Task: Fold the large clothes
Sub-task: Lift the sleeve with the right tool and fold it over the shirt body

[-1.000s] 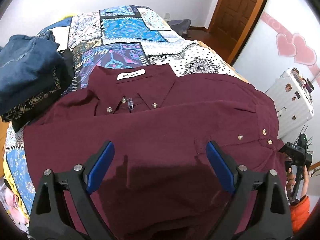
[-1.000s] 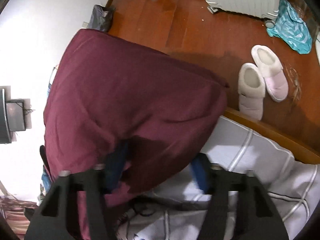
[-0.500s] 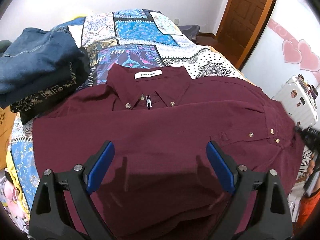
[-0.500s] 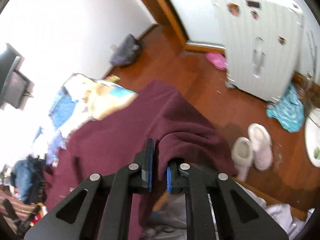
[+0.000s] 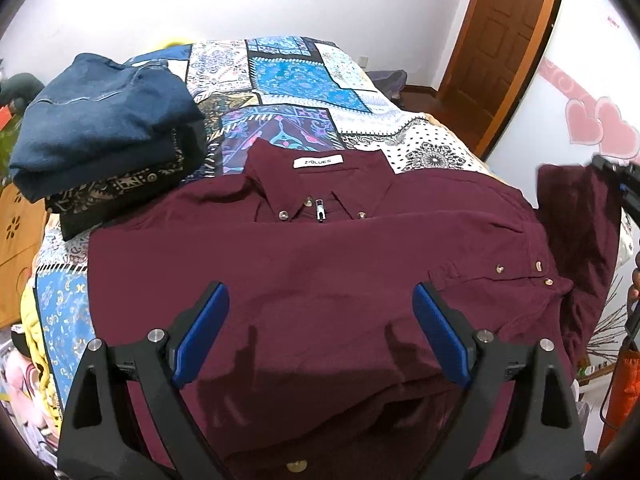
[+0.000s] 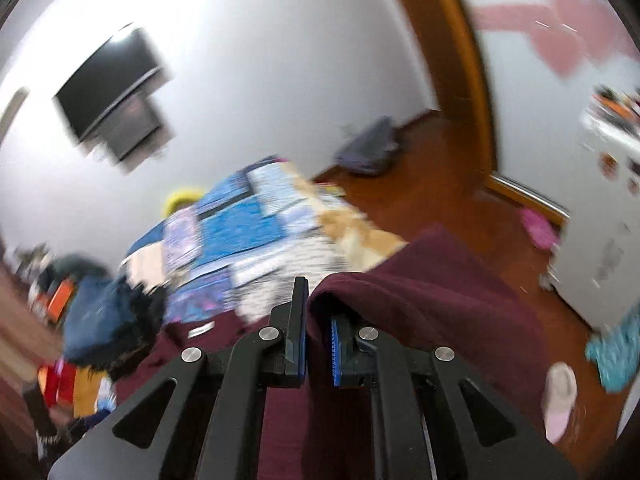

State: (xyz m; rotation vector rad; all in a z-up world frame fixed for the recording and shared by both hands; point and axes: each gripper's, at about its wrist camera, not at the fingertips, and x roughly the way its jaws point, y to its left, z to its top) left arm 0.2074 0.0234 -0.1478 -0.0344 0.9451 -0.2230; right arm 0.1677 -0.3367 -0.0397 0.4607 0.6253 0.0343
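A maroon button-up shirt (image 5: 320, 264) lies front up on the patterned bed, collar toward the far wall. My left gripper (image 5: 320, 332) is open and empty, hovering above the shirt's lower front. My right gripper (image 6: 318, 332) is shut on a fold of the shirt's right side (image 6: 420, 304) and holds it lifted. In the left wrist view that lifted flap (image 5: 576, 220) hangs at the right edge below the right gripper (image 5: 616, 180). The right wrist view is blurred by motion.
A stack of folded clothes with blue denim on top (image 5: 108, 128) sits on the bed's left side. The patchwork bedspread (image 5: 296, 80) stretches behind the shirt. A wooden door (image 5: 508, 40) and wood floor with slippers (image 6: 560, 396) lie to the right.
My right gripper closed on the shirt's right side and lifted it up. The left gripper stayed open and drew back a little, so more of the bed shows.
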